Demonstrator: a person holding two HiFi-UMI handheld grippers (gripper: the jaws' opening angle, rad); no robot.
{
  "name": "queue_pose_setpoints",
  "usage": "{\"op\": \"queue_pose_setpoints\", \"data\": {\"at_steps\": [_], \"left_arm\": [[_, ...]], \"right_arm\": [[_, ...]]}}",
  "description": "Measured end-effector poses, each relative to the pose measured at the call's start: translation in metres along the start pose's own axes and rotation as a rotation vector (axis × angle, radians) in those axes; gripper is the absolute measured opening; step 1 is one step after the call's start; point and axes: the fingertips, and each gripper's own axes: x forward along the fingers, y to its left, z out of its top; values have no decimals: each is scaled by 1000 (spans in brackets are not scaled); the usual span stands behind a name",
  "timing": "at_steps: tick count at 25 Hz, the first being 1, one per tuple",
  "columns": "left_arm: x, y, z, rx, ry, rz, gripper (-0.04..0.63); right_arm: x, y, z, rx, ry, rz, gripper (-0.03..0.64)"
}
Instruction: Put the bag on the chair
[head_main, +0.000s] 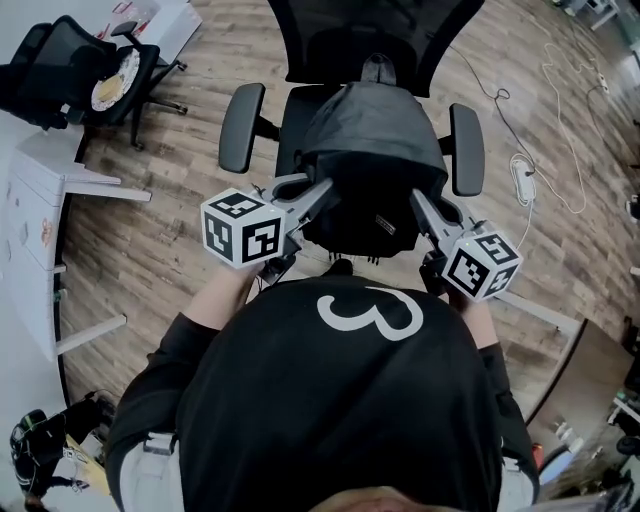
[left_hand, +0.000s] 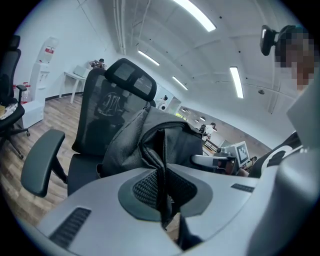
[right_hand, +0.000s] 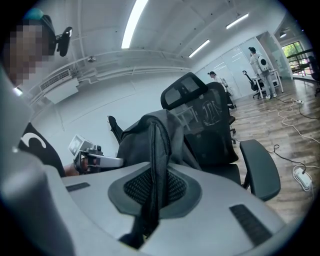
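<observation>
A dark grey backpack (head_main: 372, 160) hangs over the seat of a black mesh office chair (head_main: 372, 40), between its two armrests. My left gripper (head_main: 322, 188) is shut on a black strap of the bag (left_hand: 161, 175) at the bag's left side. My right gripper (head_main: 418, 198) is shut on another strap of the bag (right_hand: 152, 170) at its right side. In the left gripper view the bag (left_hand: 150, 140) stands in front of the chair back (left_hand: 107, 107). In the right gripper view the bag (right_hand: 145, 135) hides part of the chair (right_hand: 210, 125). Whether the bag rests on the seat cannot be told.
A second black chair (head_main: 90, 70) with a plate on it stands at the far left beside a white desk (head_main: 35, 200). White cables and a power strip (head_main: 522, 170) lie on the wooden floor at the right. The person's black shirt (head_main: 330, 400) fills the lower head view.
</observation>
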Motion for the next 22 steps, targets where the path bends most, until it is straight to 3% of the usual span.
{"op": "queue_pose_setpoints", "data": {"at_steps": [22], "left_arm": [[62,108,95,10,-26,52,32]], "right_arm": [[122,-73,73,-62,41,-36,35]]}}
